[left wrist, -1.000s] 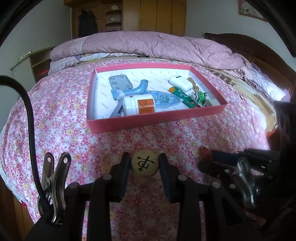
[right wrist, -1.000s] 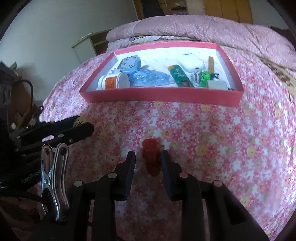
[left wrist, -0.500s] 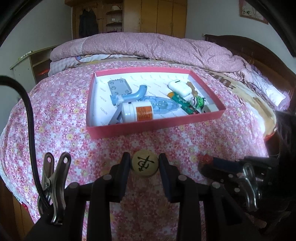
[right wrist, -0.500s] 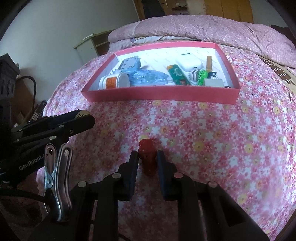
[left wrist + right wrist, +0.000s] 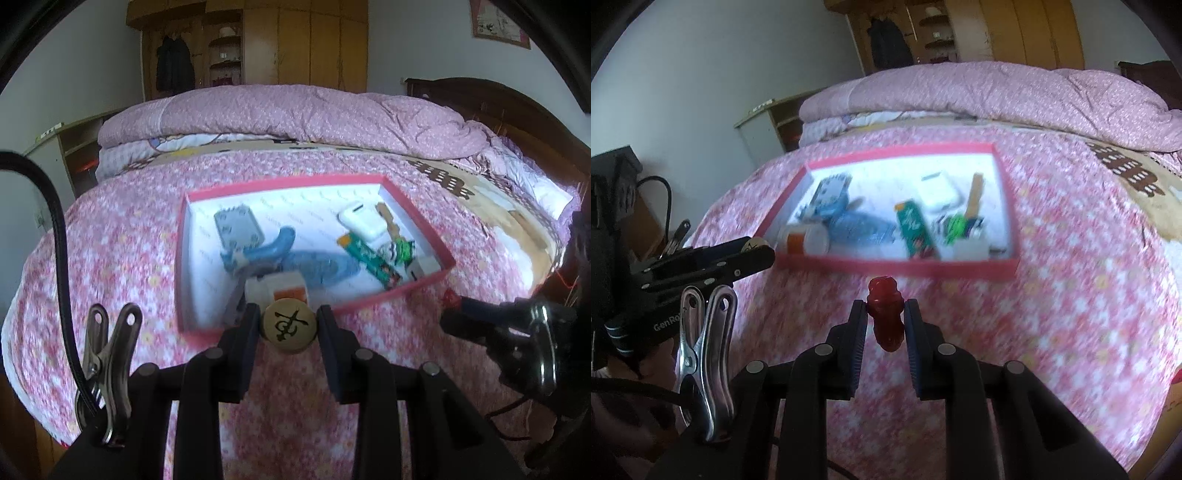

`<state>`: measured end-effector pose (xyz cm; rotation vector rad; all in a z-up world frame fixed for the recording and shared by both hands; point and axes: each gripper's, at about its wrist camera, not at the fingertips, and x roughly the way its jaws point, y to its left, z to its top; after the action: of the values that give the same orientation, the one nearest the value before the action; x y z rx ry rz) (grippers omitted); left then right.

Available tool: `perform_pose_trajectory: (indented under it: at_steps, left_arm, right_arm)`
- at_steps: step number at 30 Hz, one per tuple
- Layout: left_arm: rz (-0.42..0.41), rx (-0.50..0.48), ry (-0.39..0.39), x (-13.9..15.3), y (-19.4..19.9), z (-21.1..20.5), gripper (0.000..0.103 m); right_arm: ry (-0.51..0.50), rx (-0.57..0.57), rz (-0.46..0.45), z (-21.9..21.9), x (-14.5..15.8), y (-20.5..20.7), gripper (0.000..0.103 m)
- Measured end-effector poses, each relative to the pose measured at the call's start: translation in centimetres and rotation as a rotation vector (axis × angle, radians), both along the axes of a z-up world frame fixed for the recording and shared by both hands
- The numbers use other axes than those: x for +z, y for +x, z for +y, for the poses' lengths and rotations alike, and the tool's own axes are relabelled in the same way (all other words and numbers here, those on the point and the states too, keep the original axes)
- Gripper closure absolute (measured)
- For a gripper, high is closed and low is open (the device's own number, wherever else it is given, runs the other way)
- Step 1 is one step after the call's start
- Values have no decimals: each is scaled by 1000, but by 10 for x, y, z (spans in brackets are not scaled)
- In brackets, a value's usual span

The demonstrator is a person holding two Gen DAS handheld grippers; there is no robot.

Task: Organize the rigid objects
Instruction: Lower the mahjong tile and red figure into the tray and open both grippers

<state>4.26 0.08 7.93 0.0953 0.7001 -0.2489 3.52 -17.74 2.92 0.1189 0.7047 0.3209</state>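
My left gripper is shut on a round wooden chess piece with a black character and holds it above the near rim of the pink tray. My right gripper is shut on a small red figure and holds it in the air just short of the pink tray. In the tray lie a white pill bottle, a blue clear tool, a grey block, a white case and a green strip.
The tray rests on a bed with a pink flowered cover. A folded pink quilt lies at the far end. A dark headboard stands at right, a shelf unit at left, a wardrobe behind.
Both grippers have lifted off the bed and moved toward the tray. The right gripper closed on the red figure and raised it. The left carries the chess piece over the tray's near rim.
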Motion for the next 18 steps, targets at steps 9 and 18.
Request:
perform_pose_trajectory:
  at_steps: [9, 18]
  left_arm:
    - [1, 5, -9, 7, 35, -11, 70]
    - [28, 38, -34, 7, 68, -11, 70]
  right_arm:
    - [23, -18, -11, -14, 14, 30, 81]
    - [32, -15, -13, -14, 18, 54, 81]
